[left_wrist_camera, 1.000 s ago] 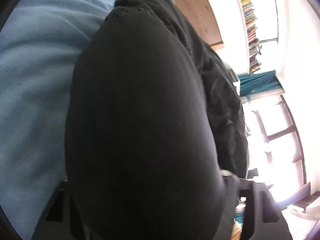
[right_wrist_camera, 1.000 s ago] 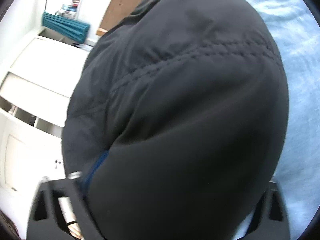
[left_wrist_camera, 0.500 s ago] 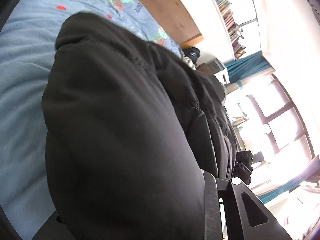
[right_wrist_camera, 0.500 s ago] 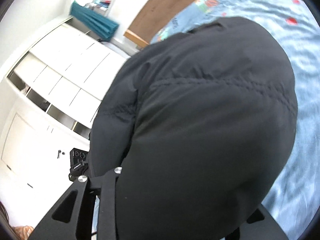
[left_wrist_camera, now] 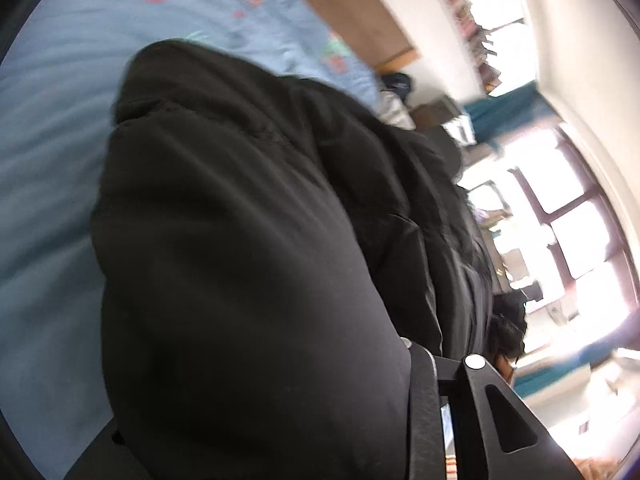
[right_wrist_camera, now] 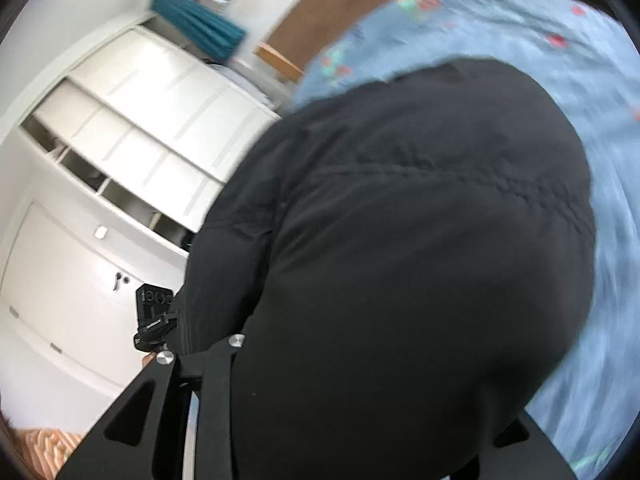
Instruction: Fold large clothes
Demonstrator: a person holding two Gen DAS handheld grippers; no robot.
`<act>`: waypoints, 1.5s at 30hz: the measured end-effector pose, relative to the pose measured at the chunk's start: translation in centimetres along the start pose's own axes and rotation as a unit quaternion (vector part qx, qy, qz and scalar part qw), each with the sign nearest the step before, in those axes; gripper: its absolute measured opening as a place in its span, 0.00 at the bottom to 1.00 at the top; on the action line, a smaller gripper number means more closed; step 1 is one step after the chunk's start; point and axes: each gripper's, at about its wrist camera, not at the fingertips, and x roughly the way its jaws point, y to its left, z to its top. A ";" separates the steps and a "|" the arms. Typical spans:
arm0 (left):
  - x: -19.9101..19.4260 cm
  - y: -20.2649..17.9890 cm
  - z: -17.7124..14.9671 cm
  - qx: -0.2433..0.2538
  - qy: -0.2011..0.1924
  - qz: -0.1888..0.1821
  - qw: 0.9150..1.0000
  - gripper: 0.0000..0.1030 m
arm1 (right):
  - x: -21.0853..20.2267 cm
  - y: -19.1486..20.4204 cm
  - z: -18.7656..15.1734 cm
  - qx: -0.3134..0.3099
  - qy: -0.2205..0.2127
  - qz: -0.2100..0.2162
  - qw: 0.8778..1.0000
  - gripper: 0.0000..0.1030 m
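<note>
A bulky black jacket (left_wrist_camera: pixel 240 240) hangs bunched over the blue bedspread (left_wrist_camera: pixel 48 140) and fills most of both wrist views. My left gripper (left_wrist_camera: pixel 260 432) has a thick fold of it between its fingers (left_wrist_camera: pixel 424 400), pads against the cloth, and its jaws are opening slightly. My right gripper (right_wrist_camera: pixel 368 420) grips another fold of the jacket (right_wrist_camera: pixel 420 240) the same way, with one finger (right_wrist_camera: pixel 216 400) pressed to the fabric and its jaws also opening slightly. The far fingers are mostly hidden by cloth. Both views are blurred by motion.
The patterned blue bed (right_wrist_camera: pixel 520 28) ends at a wooden headboard (left_wrist_camera: pixel 352 12). A white wardrobe (right_wrist_camera: pixel 120 140) stands beside the bed. A bright window (left_wrist_camera: pixel 568 216) and a bookshelf (left_wrist_camera: pixel 468 8) are on the other side. The other gripper's black body (right_wrist_camera: pixel 154 316) shows past the jacket.
Both grippers have lifted with the jacket; more bedspread, headboard and room now show above it. The jaws of both have narrowed onto the fabric since a second ago.
</note>
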 end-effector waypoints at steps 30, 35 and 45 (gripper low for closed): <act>-17.6 -11.6 -11.6 0.085 -0.149 0.199 0.965 0.64 | -23.1 10.0 -17.1 -0.022 -0.117 -0.165 0.979 0.73; -18.9 -14.8 -13.0 0.114 -0.177 0.201 0.957 0.71 | -25.8 15.3 -18.6 -0.082 -0.137 -0.188 0.969 0.73; -16.5 -20.1 -13.5 0.171 -0.225 0.255 0.925 0.87 | -24.5 23.3 -20.0 -0.180 -0.139 -0.219 0.949 0.73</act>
